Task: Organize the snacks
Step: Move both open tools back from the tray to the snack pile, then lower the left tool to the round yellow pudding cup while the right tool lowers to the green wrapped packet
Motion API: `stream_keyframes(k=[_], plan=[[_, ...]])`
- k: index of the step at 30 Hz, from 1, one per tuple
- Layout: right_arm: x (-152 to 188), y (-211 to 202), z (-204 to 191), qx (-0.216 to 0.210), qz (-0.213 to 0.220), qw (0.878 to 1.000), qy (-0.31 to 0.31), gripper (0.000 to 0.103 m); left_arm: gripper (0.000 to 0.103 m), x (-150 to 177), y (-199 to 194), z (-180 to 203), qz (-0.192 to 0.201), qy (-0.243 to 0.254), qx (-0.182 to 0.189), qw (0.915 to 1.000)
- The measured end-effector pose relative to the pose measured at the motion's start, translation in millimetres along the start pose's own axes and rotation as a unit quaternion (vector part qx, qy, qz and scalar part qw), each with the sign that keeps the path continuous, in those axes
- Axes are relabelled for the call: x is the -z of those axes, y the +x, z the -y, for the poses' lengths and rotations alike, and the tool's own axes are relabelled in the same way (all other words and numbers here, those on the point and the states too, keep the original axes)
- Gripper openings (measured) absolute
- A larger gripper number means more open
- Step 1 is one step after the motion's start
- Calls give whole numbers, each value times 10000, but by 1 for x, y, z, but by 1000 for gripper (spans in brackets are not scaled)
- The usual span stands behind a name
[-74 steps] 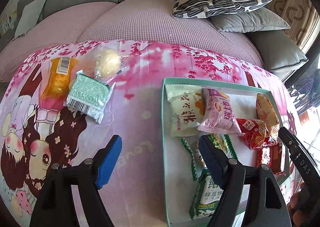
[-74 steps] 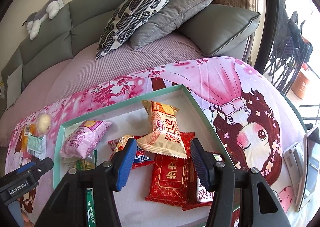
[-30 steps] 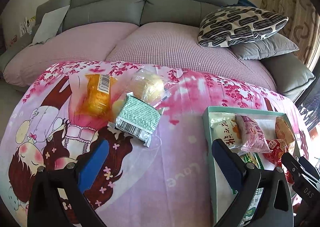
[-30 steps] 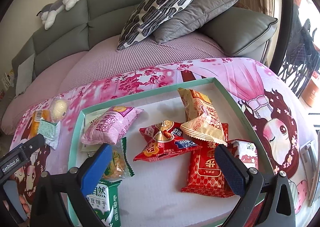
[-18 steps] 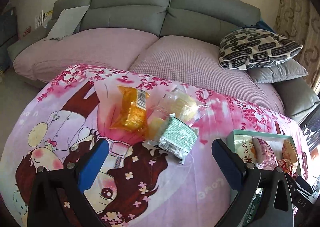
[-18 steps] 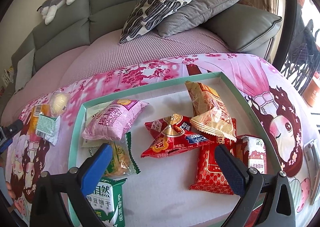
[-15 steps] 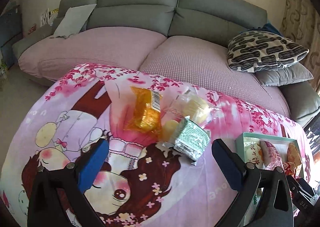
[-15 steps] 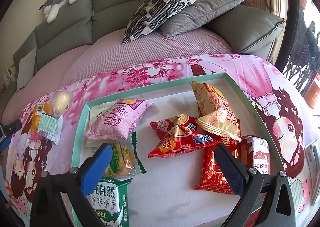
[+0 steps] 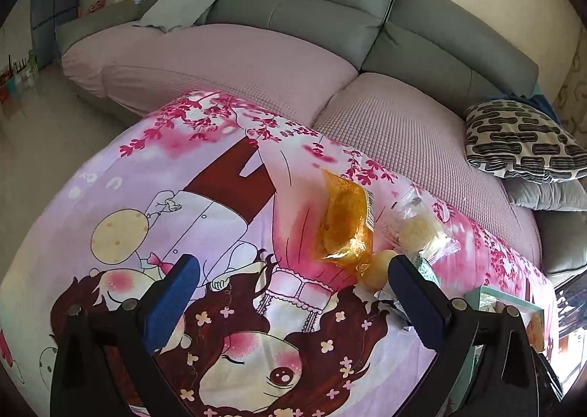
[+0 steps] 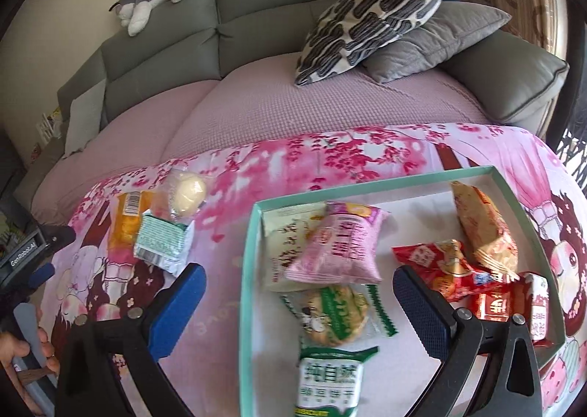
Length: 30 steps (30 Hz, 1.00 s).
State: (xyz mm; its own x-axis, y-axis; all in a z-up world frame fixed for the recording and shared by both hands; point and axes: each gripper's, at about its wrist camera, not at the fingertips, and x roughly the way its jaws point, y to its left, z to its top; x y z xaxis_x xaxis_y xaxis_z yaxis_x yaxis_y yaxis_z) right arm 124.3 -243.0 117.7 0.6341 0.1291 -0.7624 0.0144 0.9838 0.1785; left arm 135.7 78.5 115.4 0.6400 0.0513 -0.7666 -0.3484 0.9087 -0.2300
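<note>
Left gripper (image 9: 293, 292), jaws wide and empty, over the cartoon-print cloth (image 9: 205, 211). Near the cloth's far edge lie three loose snacks: an orange packet (image 10: 126, 224), a green-and-white packet (image 10: 163, 242) overlapping its right side, and a clear-wrapped yellow pastry (image 10: 187, 189) just behind. Right gripper (image 10: 299, 292), jaws wide and empty, above the teal-rimmed tray (image 10: 247, 270), which holds a pink packet (image 10: 339, 246), green packets and red packets (image 10: 436, 266).
</note>
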Motion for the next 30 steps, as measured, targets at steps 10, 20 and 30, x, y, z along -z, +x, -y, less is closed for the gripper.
stream_keyframes(k=[10,20,30], plan=[[-17,39,-79,-583,-363,9971,-338,103,102,-11,26,-8,-282,-265,395,9985],[-22,95,-116,-594,-831,9938,-449,95,102,-15,49,-14,-426,-413,586,9965],[-22,119,-124,-713,-1066,9912,-313,84,102,-17,68,-7,-534,-540,1136,9906]])
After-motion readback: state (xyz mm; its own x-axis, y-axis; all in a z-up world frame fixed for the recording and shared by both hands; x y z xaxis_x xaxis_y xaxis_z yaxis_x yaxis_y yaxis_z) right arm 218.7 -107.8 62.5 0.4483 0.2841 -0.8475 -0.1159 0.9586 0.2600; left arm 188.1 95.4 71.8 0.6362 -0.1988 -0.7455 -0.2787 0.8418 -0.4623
